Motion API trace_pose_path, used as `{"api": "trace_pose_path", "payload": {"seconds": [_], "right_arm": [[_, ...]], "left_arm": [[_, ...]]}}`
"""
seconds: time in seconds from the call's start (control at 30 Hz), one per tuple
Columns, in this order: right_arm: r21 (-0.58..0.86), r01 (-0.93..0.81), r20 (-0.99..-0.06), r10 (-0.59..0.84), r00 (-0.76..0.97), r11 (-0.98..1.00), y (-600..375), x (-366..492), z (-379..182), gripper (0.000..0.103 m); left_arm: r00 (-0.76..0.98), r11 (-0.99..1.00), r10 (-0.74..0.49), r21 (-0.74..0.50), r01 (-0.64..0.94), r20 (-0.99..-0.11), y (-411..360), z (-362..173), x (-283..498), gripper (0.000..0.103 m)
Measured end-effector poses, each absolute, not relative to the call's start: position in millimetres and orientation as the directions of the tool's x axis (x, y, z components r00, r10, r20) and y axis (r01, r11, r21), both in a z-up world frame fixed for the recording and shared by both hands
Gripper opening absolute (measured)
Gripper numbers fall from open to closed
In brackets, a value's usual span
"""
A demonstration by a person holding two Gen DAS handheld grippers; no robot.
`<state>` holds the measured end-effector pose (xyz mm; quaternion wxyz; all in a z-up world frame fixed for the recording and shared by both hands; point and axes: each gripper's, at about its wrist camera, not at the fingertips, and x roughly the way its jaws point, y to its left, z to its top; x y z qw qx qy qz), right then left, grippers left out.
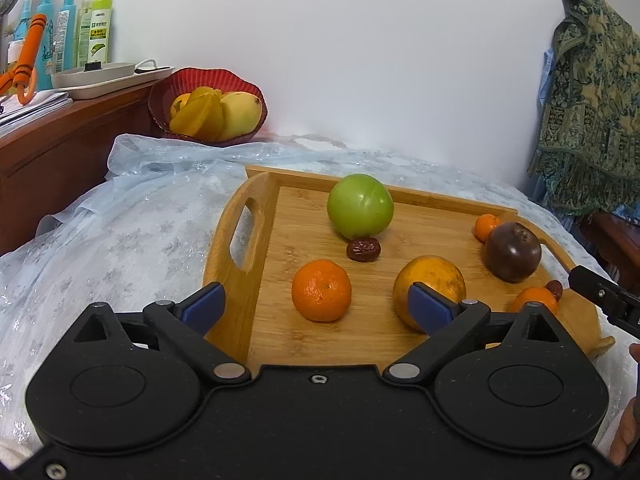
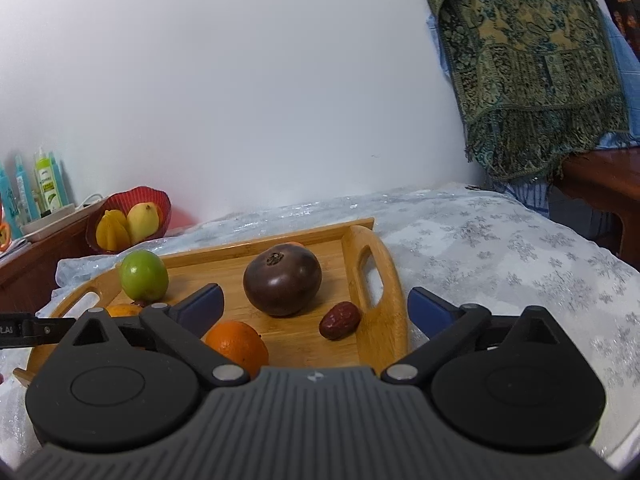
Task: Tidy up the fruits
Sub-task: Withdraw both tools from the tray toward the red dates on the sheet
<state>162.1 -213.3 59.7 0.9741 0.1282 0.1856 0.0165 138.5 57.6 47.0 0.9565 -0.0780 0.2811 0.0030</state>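
A wooden tray [image 1: 264,332] [image 2: 384,320] lies on a white cloth. On it sit a green apple [image 1: 360,205] [image 2: 143,274], a dark purple fruit [image 1: 513,251] [image 2: 282,280], a tangerine [image 1: 321,290], a yellow-orange fruit [image 1: 436,276], small oranges [image 1: 486,226] [image 2: 236,344] and red dates [image 1: 363,249] [image 2: 340,320]. My left gripper [image 1: 316,306] is open just in front of the tangerine, empty. My right gripper [image 2: 316,306] is open over the tray's right part, empty; it also shows at the right edge of the left wrist view [image 1: 600,294].
A red bowl [image 1: 208,108] [image 2: 132,216] with yellow fruit stands at the back left by a wooden cabinet [image 1: 60,148] that carries bottles and a white tray. A patterned green cloth [image 1: 592,100] [image 2: 528,64] hangs at the right over dark furniture.
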Motion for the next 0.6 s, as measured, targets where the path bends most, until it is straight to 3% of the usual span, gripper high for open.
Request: {"api": "trace_pose_path", "payload": {"seconds": [0.6], "right_arm": [[0.163,0.037,-0.357,0.024,0.934,0.986,-195.3,110.6,49.5,0.103]], "left_arm": [[0.870,0.992,-0.085,-0.126,0.027,-0.485,41.2,50.9,95.7,0.102]]}}
